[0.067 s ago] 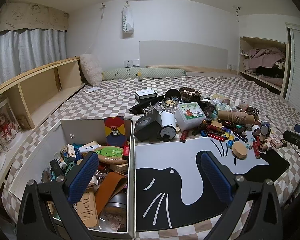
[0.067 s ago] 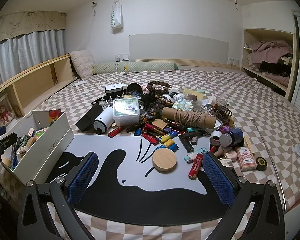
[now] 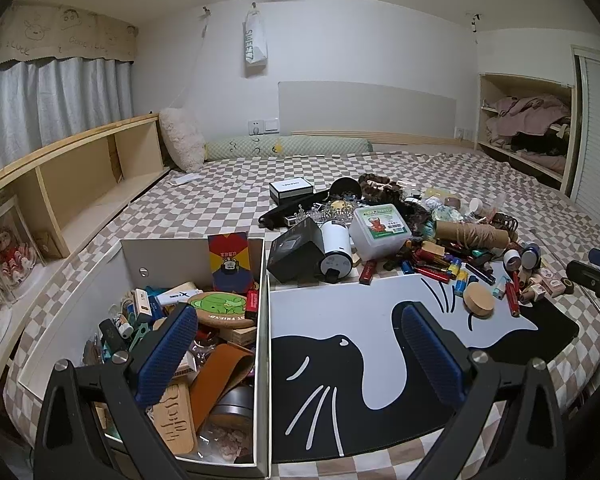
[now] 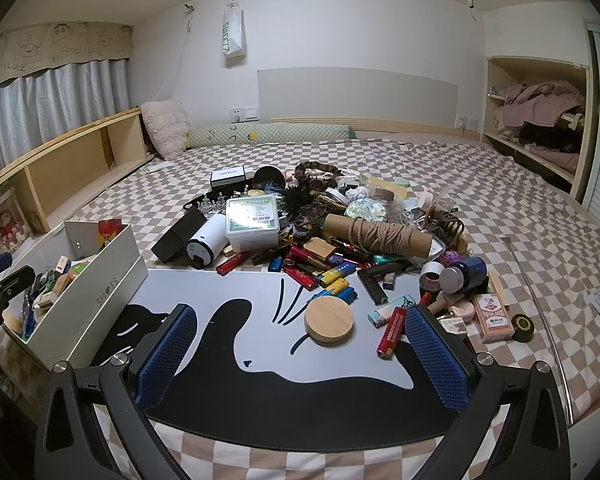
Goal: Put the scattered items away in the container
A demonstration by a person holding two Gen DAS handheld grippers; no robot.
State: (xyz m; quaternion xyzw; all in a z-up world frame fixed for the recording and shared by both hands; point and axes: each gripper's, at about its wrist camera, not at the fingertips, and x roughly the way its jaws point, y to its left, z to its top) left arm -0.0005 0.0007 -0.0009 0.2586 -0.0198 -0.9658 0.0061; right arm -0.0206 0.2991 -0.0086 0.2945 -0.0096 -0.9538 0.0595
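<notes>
A white box (image 3: 262, 332) stands at the left of the bed, half full of small items; it also shows in the right wrist view (image 4: 100, 280). A heap of scattered items lies beyond a black-and-white cat mat (image 4: 228, 292): lighters (image 4: 336, 274), a round wooden lid (image 4: 329, 320), a twine-wrapped tube (image 4: 380, 236), a clear plastic tub (image 4: 253, 218), a white cylinder (image 4: 206, 240). My left gripper (image 3: 298, 356) is open and empty, over the box's right wall and the mat. My right gripper (image 4: 300, 358) is open and empty above the mat, short of the wooden lid.
The bed has a checkered cover (image 4: 520, 208). A wooden shelf (image 3: 80, 176) runs along the left wall. An open closet (image 4: 540, 120) with clothes is at the right. A pink card box (image 4: 496, 318) and a black tape roll (image 4: 522, 326) lie right of the mat.
</notes>
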